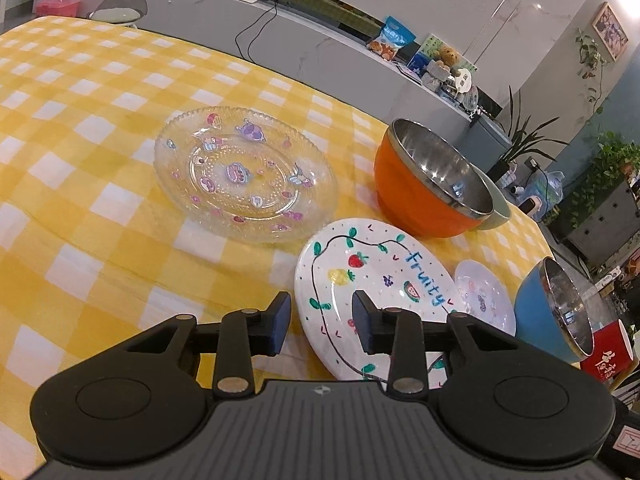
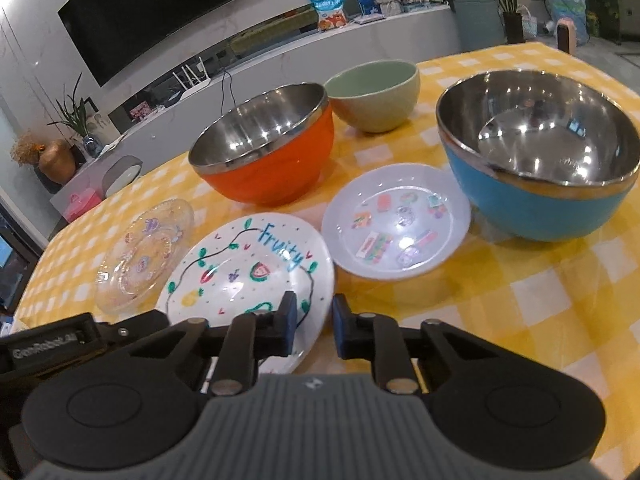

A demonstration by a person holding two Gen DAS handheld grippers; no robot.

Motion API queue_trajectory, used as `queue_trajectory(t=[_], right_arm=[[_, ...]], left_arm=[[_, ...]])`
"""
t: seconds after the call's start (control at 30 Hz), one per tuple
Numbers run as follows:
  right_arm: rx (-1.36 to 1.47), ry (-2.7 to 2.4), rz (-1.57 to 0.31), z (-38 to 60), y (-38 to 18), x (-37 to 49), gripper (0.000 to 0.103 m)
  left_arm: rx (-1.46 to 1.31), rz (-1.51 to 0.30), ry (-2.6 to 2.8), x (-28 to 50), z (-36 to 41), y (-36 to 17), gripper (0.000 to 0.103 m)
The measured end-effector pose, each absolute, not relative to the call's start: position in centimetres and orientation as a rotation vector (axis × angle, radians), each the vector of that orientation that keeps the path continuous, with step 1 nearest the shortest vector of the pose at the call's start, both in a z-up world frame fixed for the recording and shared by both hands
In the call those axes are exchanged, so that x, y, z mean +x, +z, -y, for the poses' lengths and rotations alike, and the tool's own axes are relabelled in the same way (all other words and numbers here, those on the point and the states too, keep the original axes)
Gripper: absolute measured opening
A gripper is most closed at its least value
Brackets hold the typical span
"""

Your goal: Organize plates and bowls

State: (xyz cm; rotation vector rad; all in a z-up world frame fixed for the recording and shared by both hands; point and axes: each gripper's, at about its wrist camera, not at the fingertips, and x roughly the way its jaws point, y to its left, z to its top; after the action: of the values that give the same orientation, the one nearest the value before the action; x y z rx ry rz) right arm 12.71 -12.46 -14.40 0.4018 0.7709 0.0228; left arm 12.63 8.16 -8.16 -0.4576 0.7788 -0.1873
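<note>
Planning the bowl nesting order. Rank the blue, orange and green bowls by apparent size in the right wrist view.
1. blue bowl, though it sits nearest the camera, which inflates it.
2. orange bowl; possibly the same true size as the blue.
3. green bowl, smallest, though also farthest away.

Three plates — clear glass plate [image 2: 146, 254], white "Fruity" plate [image 2: 244, 276], small pale plate [image 2: 396, 220] — and three bowls: orange bowl [image 2: 268, 148], green bowl [image 2: 374, 94], blue bowl [image 2: 536, 152].
</note>
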Motion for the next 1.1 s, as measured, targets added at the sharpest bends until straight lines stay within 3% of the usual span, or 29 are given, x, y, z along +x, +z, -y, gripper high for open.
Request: queue_trajectory(t=[0.93,1.1], right_arm=[[0.562,0.006,-0.824,13.1,-14.4,10.3,0.019],[0.551,0.014,-0.804,12.9,-14.7,11.3,0.015]], left_arm=[[-0.466,-0.789,-0.214,12.9,-8.1,-8.7,0.040],[-0.467,-0.783,-0.211,13.0,-8.0,-8.7,0.036]])
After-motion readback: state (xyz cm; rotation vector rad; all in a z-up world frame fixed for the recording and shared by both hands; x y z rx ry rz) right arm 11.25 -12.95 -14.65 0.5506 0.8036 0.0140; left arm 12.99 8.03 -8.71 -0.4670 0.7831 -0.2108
